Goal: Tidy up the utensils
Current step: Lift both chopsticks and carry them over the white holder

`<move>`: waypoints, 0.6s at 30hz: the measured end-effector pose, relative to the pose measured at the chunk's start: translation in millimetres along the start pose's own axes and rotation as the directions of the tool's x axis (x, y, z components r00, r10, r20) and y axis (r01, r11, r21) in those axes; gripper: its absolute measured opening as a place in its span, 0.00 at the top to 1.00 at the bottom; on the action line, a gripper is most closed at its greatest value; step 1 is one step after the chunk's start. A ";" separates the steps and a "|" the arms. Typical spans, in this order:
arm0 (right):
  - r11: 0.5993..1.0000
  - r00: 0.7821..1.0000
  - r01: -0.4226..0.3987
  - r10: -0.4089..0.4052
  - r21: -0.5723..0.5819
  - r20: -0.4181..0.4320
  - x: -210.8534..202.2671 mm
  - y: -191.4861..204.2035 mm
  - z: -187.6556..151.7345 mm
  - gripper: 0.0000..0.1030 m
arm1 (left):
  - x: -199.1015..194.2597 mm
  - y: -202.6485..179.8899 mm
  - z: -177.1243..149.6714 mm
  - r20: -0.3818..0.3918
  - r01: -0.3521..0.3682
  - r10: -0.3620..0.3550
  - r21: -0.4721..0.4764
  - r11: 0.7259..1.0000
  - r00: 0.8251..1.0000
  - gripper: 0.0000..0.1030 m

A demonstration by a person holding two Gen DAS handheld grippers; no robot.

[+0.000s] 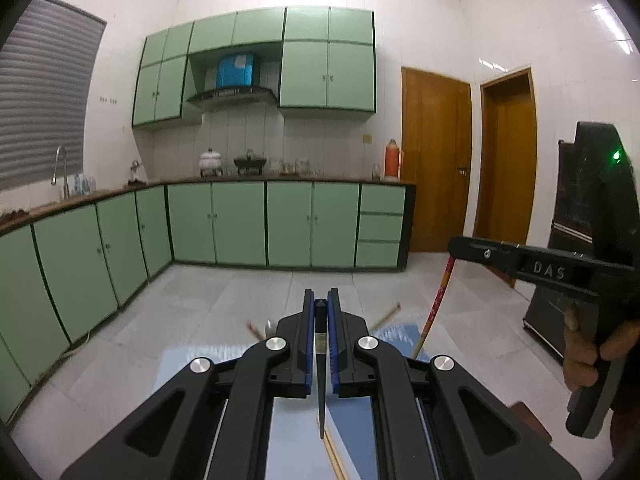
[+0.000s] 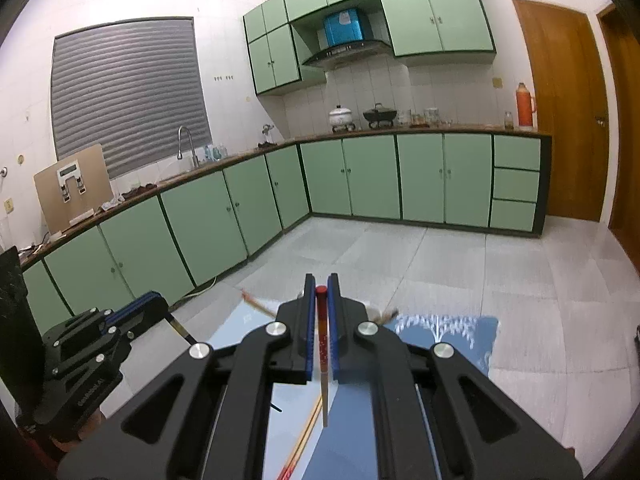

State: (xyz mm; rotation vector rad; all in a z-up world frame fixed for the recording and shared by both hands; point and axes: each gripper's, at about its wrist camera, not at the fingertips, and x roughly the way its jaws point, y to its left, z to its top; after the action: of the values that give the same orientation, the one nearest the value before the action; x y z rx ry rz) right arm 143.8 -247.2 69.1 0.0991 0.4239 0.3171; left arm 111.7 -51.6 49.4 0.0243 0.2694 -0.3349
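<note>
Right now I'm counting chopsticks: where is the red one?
The red chopstick is clamped in the right tool, hanging over the blue mat; the left tool beside it holds a black chopstick.

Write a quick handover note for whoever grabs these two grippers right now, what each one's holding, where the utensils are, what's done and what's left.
Left gripper: shut on a black chopstick, tip hanging down.
Right gripper: shut on a red chopstick, also hanging down.
Both are held above the blue mat.
Still on the mat: a pair of light wooden chopsticks below the grippers, and more utensils at the far edge, too blurred to name.
Done: two chopsticks picked up.
Left: put these two where they belong, then sort the rest. No holder is in view.
</note>
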 end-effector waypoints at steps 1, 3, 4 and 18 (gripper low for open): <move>1.000 1.000 0.002 -0.002 -0.004 0.012 2.4 -0.8 7.4 0.95 | 2.4 0.5 7.3 0.016 -0.002 0.002 0.001 1.000 1.000 0.94; 1.000 0.999 0.006 -0.005 -0.005 0.035 7.5 -3.2 22.5 0.95 | 7.3 0.6 21.3 0.048 -0.006 0.006 0.005 1.000 0.999 0.94; 1.000 0.999 0.008 -0.008 -0.007 0.045 9.8 -4.5 29.1 0.95 | 10.0 0.6 27.9 0.062 -0.008 0.007 0.006 1.000 0.998 0.94; 0.997 0.993 0.078 -0.076 -0.019 0.088 91.3 -39.4 69.7 0.95 | 87.0 4.9 64.5 0.123 -0.043 0.038 0.039 0.998 0.992 0.94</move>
State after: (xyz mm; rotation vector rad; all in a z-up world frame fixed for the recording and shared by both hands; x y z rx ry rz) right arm 263.0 -257.0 90.6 0.0745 0.3364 0.2403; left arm 208.9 -79.2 88.4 0.0501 0.1406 -0.3006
